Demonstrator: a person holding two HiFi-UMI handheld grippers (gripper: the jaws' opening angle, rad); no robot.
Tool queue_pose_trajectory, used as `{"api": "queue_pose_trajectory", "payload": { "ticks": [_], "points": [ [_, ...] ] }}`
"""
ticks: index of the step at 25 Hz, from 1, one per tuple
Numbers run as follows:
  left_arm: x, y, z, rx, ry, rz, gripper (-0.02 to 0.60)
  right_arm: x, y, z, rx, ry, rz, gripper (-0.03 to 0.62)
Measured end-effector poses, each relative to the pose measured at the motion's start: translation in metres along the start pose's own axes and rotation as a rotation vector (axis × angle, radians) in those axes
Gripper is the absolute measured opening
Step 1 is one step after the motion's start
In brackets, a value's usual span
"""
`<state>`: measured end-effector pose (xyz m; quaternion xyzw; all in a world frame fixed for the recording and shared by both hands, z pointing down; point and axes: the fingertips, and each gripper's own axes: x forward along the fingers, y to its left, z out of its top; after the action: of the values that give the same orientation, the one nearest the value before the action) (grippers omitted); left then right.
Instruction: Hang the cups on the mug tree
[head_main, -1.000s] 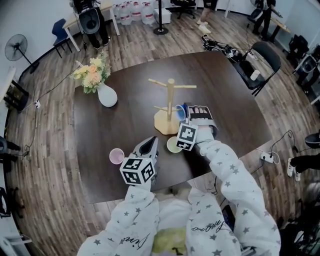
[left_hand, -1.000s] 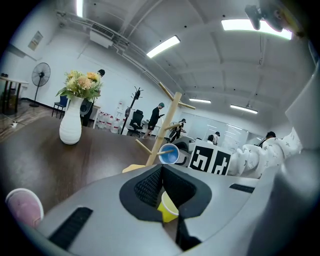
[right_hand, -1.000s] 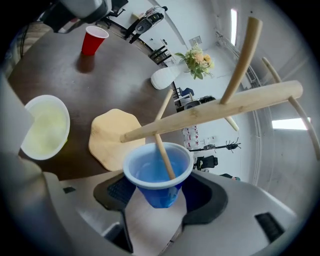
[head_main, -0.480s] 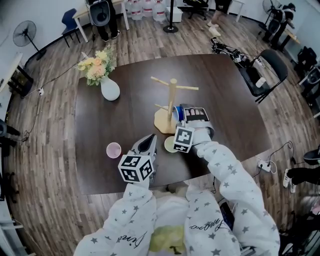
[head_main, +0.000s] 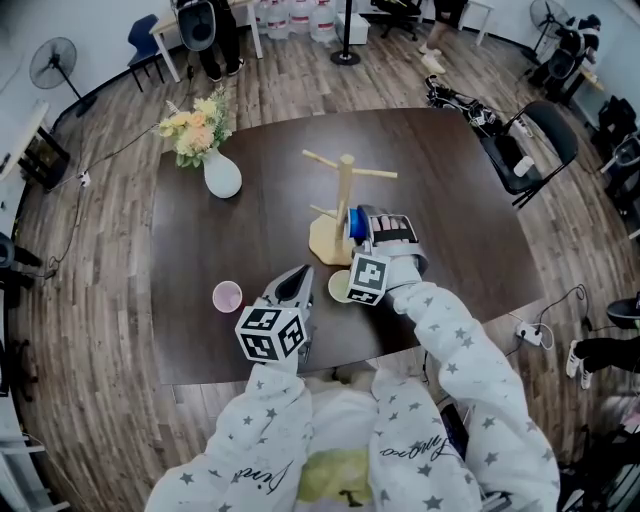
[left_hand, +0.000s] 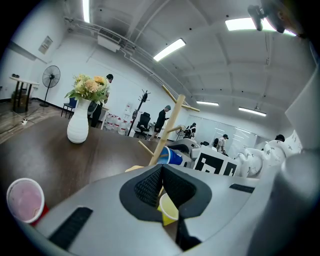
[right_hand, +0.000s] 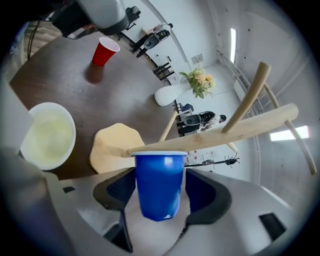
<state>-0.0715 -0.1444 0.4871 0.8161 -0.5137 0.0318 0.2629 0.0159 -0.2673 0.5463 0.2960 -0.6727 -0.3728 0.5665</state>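
With the right gripper (right_hand: 161, 192) I am pinching the smooth blue plastic cup (right_hand: 159, 172) on its side between ribbed dark pads, its pale-rimmed mouth touching a low peg of the pale wooden mug tree (right_hand: 215, 134). I judge I should be holding that mouth square to the round peg and sliding it on without loosening. The left gripper (left_hand: 161, 172), jaws pressed together on nothing, is hanging near the tree's base, where the pale yellow cup (left_hand: 169, 209) is standing just beside it.

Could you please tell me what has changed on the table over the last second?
The right gripper, shut on the blue cup, has edged slightly toward the mug tree's trunk, mouth first. Nothing was grasped or released. The left gripper, shut and empty, the yellow cup, the red cup and the vase stayed put.
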Motion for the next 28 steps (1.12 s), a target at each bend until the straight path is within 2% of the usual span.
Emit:
{"api": "queue_pose_trajectory", "payload": {
  "ticks": [15,21,24,28],
  "points": [
    [0.004,0.000,-0.002,-0.003,0.007,-0.002,0.026,-0.005,0.001,0.007,0.080,-0.079,-0.003,0.336],
    [0.004,-0.012,-0.001,0.010,0.003,-0.004,0.026,-0.033,-0.008,0.013,0.194,-0.158,0.005,0.330],
    [0.002,-0.015,-0.002,0.019,0.000,0.004,0.026,-0.046,-0.010,0.016,0.249,-0.199,0.001,0.227],
    [-0.003,-0.019,-0.005,0.030,-0.004,0.024,0.026,-0.057,-0.004,0.014,0.352,-0.238,0.038,0.136]
  ]
}}
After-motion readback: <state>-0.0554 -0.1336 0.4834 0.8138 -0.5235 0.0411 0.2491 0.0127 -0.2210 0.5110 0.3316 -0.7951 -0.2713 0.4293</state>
